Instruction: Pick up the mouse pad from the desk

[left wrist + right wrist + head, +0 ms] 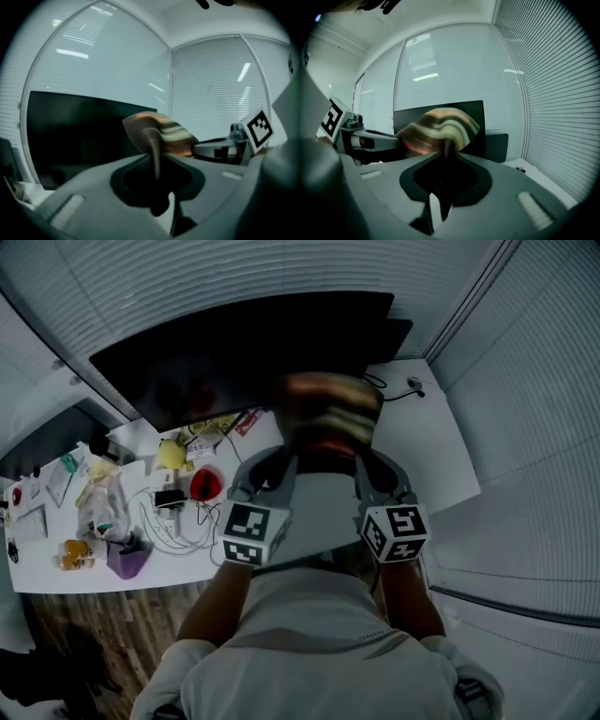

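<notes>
The mouse pad (328, 418), striped in brown, cream and orange, hangs lifted high above the white desk (441, 442), blurred in the head view. My left gripper (281, 460) is shut on its left edge and my right gripper (364, 460) is shut on its right edge. In the left gripper view the mouse pad (161, 133) rises folded from between the jaws of the left gripper (154, 161). Over in the right gripper view the mouse pad (440, 129) bulges up out of the right gripper (446, 157). Both grippers point almost level.
A wide dark monitor (244, 348) stands at the back of the desk. At the left lie a red object (205, 484), white cables (178, 526), a purple cup (128, 559) and several small items. Blinds and glass walls surround the desk; wood floor (103, 624) shows below.
</notes>
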{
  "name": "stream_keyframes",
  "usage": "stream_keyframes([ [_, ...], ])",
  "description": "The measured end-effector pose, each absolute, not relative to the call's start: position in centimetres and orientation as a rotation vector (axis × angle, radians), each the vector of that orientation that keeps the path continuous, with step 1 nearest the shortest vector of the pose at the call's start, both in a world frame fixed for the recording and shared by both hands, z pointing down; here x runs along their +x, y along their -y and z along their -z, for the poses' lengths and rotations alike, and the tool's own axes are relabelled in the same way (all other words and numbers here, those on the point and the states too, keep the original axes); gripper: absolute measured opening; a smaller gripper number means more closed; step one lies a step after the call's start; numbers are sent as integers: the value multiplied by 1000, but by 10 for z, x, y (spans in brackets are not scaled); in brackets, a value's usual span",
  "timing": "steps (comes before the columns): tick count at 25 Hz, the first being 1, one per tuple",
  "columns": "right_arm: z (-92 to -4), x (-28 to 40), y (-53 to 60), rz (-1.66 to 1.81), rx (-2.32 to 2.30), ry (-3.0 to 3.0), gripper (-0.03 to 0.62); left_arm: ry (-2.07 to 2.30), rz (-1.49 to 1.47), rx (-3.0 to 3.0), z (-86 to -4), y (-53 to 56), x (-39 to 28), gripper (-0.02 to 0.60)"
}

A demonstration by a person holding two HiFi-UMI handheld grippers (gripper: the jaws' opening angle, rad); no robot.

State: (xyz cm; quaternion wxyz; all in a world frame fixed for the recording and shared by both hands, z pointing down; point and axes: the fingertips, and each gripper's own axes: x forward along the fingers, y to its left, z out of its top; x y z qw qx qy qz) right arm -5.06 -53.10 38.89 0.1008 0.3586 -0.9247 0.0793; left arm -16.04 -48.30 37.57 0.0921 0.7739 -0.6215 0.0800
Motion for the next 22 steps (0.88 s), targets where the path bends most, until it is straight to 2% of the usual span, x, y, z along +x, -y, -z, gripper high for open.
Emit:
stream_keyframes([
  [9, -301, -43, 517, -22, 1155, 2860, 44, 1931, -96, 2455, -294, 468, -152, 71],
  [22, -289, -34, 522, -15, 1171, 2864, 44, 1882, -32, 2485, -280, 470, -146, 80],
])
